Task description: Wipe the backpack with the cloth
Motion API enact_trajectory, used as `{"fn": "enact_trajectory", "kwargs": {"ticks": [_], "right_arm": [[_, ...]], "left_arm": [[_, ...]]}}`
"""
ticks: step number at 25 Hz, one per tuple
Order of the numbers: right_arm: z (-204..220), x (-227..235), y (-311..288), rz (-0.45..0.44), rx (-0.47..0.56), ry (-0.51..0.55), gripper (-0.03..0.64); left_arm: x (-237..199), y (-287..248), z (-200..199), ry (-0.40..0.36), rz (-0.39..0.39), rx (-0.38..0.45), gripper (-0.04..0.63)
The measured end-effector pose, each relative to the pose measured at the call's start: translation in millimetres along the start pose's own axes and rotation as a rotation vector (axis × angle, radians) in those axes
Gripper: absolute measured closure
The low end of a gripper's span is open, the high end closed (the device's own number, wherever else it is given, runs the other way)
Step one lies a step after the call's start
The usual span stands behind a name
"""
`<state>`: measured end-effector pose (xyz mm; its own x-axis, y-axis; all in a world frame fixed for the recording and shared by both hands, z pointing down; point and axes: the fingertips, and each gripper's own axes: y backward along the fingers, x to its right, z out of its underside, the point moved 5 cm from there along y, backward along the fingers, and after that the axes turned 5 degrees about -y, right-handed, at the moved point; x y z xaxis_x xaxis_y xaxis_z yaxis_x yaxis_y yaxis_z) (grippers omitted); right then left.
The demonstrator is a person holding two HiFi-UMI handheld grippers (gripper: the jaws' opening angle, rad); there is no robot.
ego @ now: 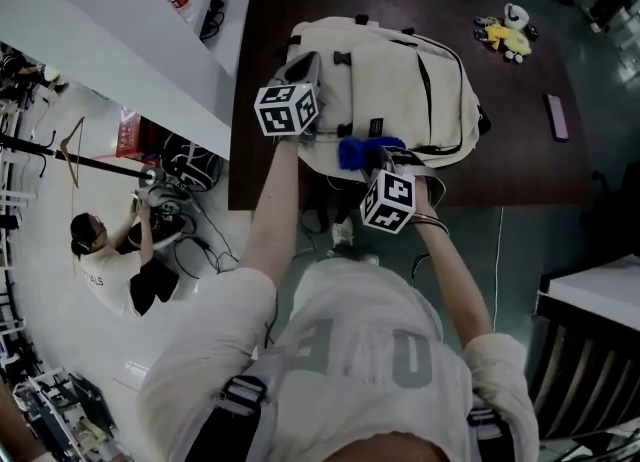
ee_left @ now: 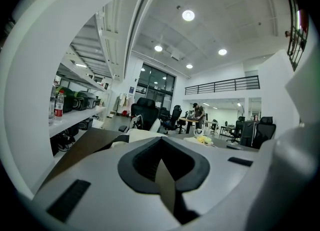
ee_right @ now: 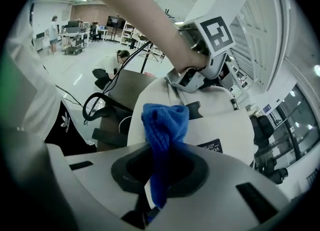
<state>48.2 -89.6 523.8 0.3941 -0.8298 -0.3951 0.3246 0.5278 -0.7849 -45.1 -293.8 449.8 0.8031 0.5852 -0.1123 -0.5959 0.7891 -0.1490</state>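
Just ahead of the right gripper [ego: 388, 158], clamped on the cloth [ee_right: 165, 122], the backpack [ego: 400, 75] is best swept in firm strokes while held taut by the left gripper [ego: 305, 78], pinched on its edge.

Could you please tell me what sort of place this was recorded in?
Probably a large open-plan office or lab: swivel chairs stand about the hall, a long shelf runs along the wall, and the backpack lies on a dark table.
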Motion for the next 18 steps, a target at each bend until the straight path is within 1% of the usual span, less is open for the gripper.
{"fn": "enact_trajectory", "kwargs": {"ticks": [3,7,9,10,12,14,15,16,18], "right_arm": [[2,-3,2,-0.024,0.01,-0.021,0.578],[3,-5,4,-0.077,0.024,-0.01,0.578],[3,3,8,-0.09,0.052,-0.005,0.578],[3,12,12,-0.084,0.073,-0.01,0.578],[2,41,25,-0.039,0.105,-0.044,0.578],[1,80,35,0.023,0.107,-0.071,0.578],[0,96,37,0.039,0.101,-0.07,0.578],[-1,107,36,0.035,0.097,-0.062,0.578],[-3,115,26,0.001,0.095,-0.044,0.578]], "left_arm": [[1,-1,-1,-0.004,-0.001,0.001,0.592],[0,0,1,-0.009,-0.007,-0.003,0.592],[-1,0,1,-0.005,-0.007,-0.002,0.592],[-1,0,1,-0.001,-0.007,-0.002,0.592],[0,0,1,0.003,-0.005,-0.001,0.592],[0,0,0,0.002,-0.005,0.0,0.592],[0,0,0,0.002,-0.005,0.001,0.592],[0,0,0,0.003,-0.006,0.002,0.592],[0,0,1,0.004,-0.007,0.002,0.592]]}}
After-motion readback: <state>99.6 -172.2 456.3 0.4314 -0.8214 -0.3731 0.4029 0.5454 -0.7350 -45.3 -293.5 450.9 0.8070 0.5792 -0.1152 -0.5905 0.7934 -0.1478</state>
